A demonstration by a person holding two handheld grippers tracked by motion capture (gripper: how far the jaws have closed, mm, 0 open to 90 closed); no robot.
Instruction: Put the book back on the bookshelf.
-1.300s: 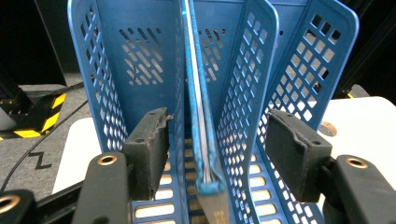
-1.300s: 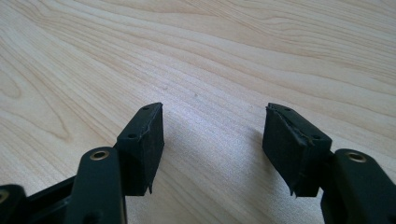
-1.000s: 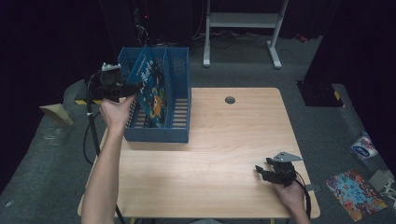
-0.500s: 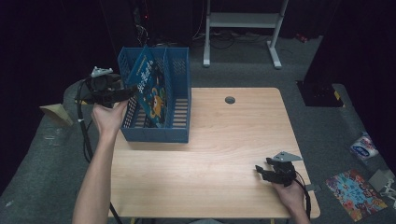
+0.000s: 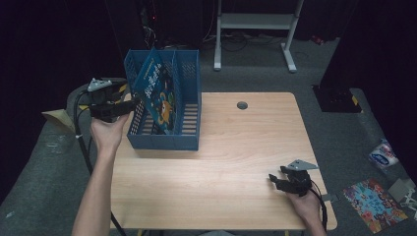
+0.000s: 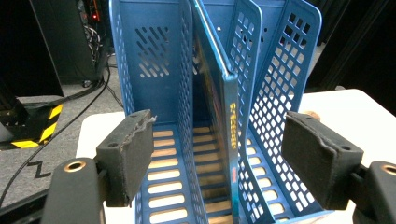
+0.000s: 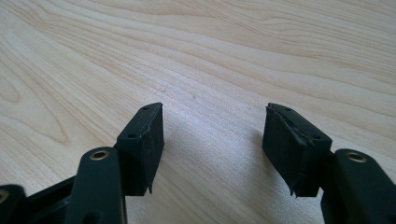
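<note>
The room around me is dark, with grey carpet underfoot, a white desk frame (image 5: 255,22) standing at the far side and cables trailing on the floor beside a black-and-yellow striped block (image 6: 39,126). In front of me is a light wooden table (image 5: 236,162) with a small round grommet hole (image 5: 242,105) near its far edge. At the table's left stands a blue perforated file rack (image 5: 189,93) with upright dividers, and a blue picture book (image 5: 160,96) leans tilted inside it, its cover facing the high view and its spine (image 6: 230,116) turned toward me in my left gripper view. My left gripper (image 5: 129,105) is level at the rack's open end, just off the table's left edge; its jaws have just been opening and stand wide apart, with the book's spine and a divider in line between the pads (image 6: 130,154) farther off, neither pad touching anything. The book rests in the rack, free of my grip. My right gripper (image 5: 275,181) rests low on the table near its front right corner, well apart from the rack, jaws spread with only bare wood grain between them. On the carpet to the right lies a colourful picture book (image 5: 373,204), near a white and blue packet (image 5: 382,155).
</note>
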